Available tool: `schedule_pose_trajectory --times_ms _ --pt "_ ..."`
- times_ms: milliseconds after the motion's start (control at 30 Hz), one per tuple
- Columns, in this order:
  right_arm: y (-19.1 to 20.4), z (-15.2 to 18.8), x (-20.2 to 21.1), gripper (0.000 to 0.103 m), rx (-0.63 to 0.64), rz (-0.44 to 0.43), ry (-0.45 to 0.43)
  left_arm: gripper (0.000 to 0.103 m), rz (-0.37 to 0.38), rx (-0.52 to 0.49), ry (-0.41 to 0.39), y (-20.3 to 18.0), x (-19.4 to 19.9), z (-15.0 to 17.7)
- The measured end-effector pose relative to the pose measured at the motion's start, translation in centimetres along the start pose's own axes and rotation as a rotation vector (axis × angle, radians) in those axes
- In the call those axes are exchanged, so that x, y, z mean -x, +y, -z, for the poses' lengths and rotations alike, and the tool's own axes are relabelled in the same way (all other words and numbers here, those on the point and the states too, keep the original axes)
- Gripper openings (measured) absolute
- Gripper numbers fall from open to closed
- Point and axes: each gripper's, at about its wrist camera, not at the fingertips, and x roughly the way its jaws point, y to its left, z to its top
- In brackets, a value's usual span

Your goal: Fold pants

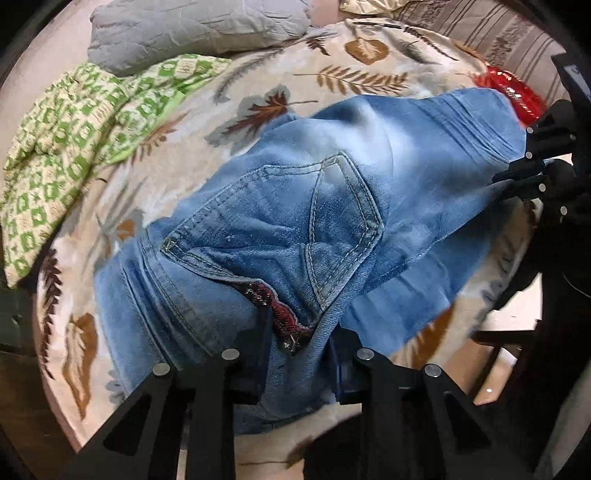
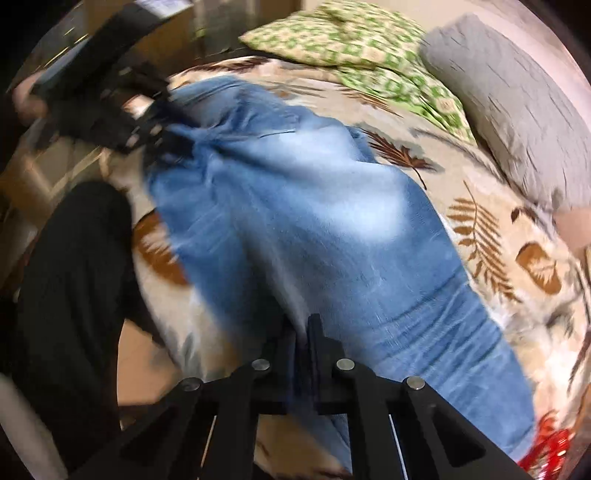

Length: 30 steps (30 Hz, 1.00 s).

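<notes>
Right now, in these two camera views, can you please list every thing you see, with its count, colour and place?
jeans: one pair, light blue, spread across the bed, held at both ends.
blanket: one, cream with brown and grey leaves, under the jeans.
green cloth: one, green and cream checks, far side of the blanket beside the grey pillow.
grey pillow: one, grey, at the bed's far edge.
red item: one, red and shiny, by the jeans' leg end; what it is, unclear.
left gripper: one, black, shut on the waistband.
right gripper: one, black, shut on the leg end.
person's leg: one, black trousers, beside the bed.
</notes>
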Motion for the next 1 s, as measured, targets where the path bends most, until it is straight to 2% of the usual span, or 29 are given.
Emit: schedule_pose_trajectory --times_ms 67,133,200,233,267,300,333,367,400,467,500,600,700,833,1000 --pt "0.3 0.9 0.2 0.006 0.028 0.005 0.018 0.027 0.018 -0.007 0.019 -0.2 -0.9 0.4" --pt "0.5 1.4 -1.2 0.006 0.034 0.013 0.054 0.028 0.021 0.002 0.021 0.2 -1.9 0.0" --pt "0.4 1.8 -3.1 0.006 0.026 0.023 0.084 0.038 0.017 0.018 0.017 0.1 -2.3 0.1" --pt "0.5 1.9 -3.8 0.008 0.022 0.033 0.095 0.046 0.011 0.000 0.020 -0.3 -2.3 0.0" --pt "0.5 1.9 -3.8 0.008 0.011 0.041 0.078 0.070 0.009 -0.029 0.028 -1.0 -2.2 0.1" --pt "0.4 1.8 -3.6 0.010 -0.004 0.038 0.082 0.084 -0.006 -0.069 0.050 -1.9 -1.9 -0.2" --pt "0.1 1.8 -3.2 0.013 -0.031 0.035 0.085 0.085 -0.028 -0.087 0.046 -2.3 -1.6 -0.5" --pt "-0.2 1.8 -2.8 0.027 -0.048 0.034 0.083 0.085 -0.048 -0.101 0.020 -2.8 -0.8 -0.8" --pt "-0.7 1.9 -2.0 0.060 -0.078 0.035 0.071 0.085 -0.052 -0.111 -0.039 -3.4 0.7 -1.5" --pt "-1.7 2.4 0.0 0.093 -0.147 0.057 0.015 0.091 -0.039 -0.096 -0.126 -4.2 3.0 -3.1" --pt "-2.4 2.9 1.5 0.093 -0.191 0.081 -0.036 0.097 -0.042 -0.089 -0.161 -4.7 3.8 -4.1" --pt "-5.2 4.7 4.7 0.093 -0.327 0.123 -0.078 0.097 -0.036 -0.092 -0.230 -6.3 4.7 -7.8" --pt "-8.4 7.6 7.3 0.093 -0.478 0.164 -0.102 0.097 0.032 -0.130 -0.283 -9.4 4.3 -12.3" --pt "-12.5 12.8 9.0 0.093 -0.666 0.178 -0.085 0.097 0.084 -0.265 -0.292 -14.3 2.2 -17.3" --pt "-16.2 17.2 7.9 0.091 -0.823 0.114 -0.047 0.097 0.127 -0.403 -0.247 -20.0 -1.2 -23.1"
